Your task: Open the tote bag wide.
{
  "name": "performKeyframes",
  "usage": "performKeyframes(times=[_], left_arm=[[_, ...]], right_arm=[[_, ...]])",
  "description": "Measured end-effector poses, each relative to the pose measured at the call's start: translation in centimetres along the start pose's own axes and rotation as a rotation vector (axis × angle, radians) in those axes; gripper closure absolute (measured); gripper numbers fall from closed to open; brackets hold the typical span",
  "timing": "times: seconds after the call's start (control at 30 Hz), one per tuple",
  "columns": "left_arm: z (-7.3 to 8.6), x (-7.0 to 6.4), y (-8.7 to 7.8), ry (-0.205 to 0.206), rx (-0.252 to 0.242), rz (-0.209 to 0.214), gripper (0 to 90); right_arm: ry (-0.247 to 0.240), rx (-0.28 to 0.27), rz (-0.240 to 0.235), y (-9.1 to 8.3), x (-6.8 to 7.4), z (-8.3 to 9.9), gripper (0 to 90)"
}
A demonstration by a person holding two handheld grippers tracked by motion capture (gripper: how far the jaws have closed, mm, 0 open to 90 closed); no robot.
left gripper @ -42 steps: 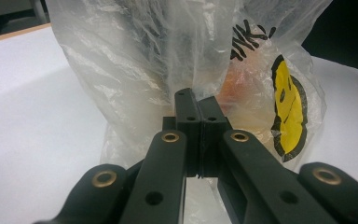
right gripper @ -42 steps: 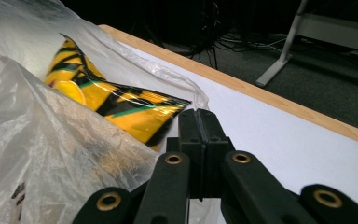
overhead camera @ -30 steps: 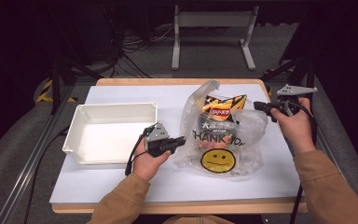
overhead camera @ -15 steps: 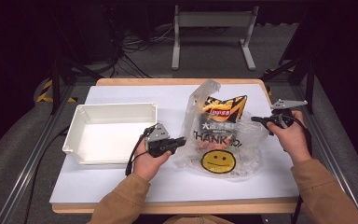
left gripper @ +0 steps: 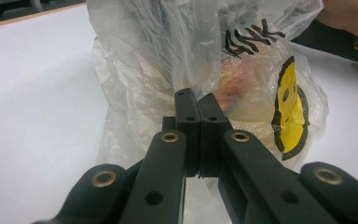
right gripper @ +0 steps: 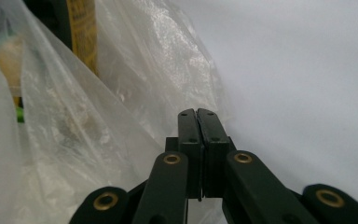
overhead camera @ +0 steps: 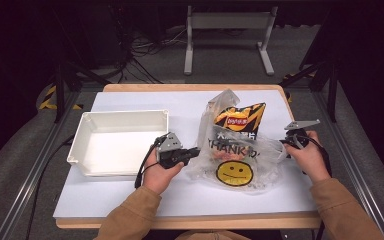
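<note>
— From above, what's changed?

— The right gripper (overhead camera: 286, 146) has dropped lower and nearer the person, down to the right edge of the plastic bag (overhead camera: 237, 155). The left gripper (overhead camera: 192, 153) sits where it was, at the bag's left edge. The bag looks a little flatter on the right than before.

— Room to move?

— The bag lies right of the middle of the white table (overhead camera: 130, 200), with bare surface in front of it and a strip behind. The white tray (overhead camera: 80, 145) stands just left of the left hand (overhead camera: 160, 167). The right hand (overhead camera: 310, 157) is near the table's right edge.

— How does the bag lie?

— Its mouth points to the far side, with the chip packet (overhead camera: 240, 117) sticking up out of it. The smiley face (overhead camera: 234, 173) is at the near end, so its length runs away from the person.

— And the left gripper view?

— The jaws are pressed together on a fold of the bag (left gripper: 177, 60); film runs up from between the tips. The smiley (left gripper: 291, 109) is to the right.

— The right gripper view?

— Jaws closed tip to tip. The bag (right gripper: 98, 116) spreads to their left, right against them; I cannot tell whether any film is pinched.
</note>
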State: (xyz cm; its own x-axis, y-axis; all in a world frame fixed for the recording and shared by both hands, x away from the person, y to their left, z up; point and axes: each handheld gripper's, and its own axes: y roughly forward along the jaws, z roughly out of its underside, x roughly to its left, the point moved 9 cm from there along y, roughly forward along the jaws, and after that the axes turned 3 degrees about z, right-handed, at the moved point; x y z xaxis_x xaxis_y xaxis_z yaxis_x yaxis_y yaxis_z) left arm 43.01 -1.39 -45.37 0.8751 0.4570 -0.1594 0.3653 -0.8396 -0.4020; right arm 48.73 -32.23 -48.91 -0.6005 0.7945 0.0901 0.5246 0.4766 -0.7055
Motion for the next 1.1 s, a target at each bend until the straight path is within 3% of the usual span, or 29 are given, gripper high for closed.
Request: performKeyframes(times=[0.2, 0.3, 0.43, 0.5, 0.53, 0.67, 0.7, 0.77, 0.9, 1.0, 1.1], left_arm=[[0.0, 0.0, 0.0, -0.002, 0.000, 0.002, 89.5], [0.0, 0.0, 0.0, -0.002, 0.001, 0.004, 89.5], [0.0, -0.1, 0.1, 0.000, -0.001, 0.003, 89.4], [0.0, -0.1, 0.1, 0.001, 0.000, 0.004, 89.4], [0.0, -0.1, 0.1, 0.001, 0.000, 0.004, 89.4], [0.0, -0.1, 0.0, 0.000, -0.001, 0.003, 89.4], [0.0, -0.1, 0.0, 0.001, -0.001, 0.003, 89.4], [0.0, -0.1, 0.0, 0.000, 0.000, 0.003, 89.4], [0.0, -0.1, 0.1, 0.002, 0.001, 0.003, 89.4], [0.0, -0.1, 0.1, 0.002, 0.002, 0.004, 89.4], [0.0, -0.2, 0.2, 0.001, 0.005, 0.007, 89.4]], right_arm=[[0.021, -0.021, -0.006, -0.3, -0.2, 0.0, 79.5], [0.053, -0.099, -0.005, -1.3, -0.4, -1.1, 67.6], [0.055, -0.189, 0.019, -3.0, -0.7, -2.6, 55.9], [0.053, -0.238, 0.025, -4.2, -0.8, -3.5, 54.0], [0.054, -0.287, 0.020, -5.3, -0.7, -4.4, 51.7], [0.028, -0.341, 0.019, -7.0, -0.2, -5.4, 50.7], [0.012, -0.378, 0.011, -8.4, 0.5, -6.1, 50.9], [-0.002, -0.388, 0.010, -8.8, 0.8, -6.3, 51.2], [-0.049, -0.430, -0.027, -11.2, 2.8, -7.0, 51.1], [-0.081, -0.437, -0.089, -12.0, 4.7, -7.2, 46.6], [-0.121, -0.406, -0.165, -11.7, 6.9, -7.1, 35.9]])
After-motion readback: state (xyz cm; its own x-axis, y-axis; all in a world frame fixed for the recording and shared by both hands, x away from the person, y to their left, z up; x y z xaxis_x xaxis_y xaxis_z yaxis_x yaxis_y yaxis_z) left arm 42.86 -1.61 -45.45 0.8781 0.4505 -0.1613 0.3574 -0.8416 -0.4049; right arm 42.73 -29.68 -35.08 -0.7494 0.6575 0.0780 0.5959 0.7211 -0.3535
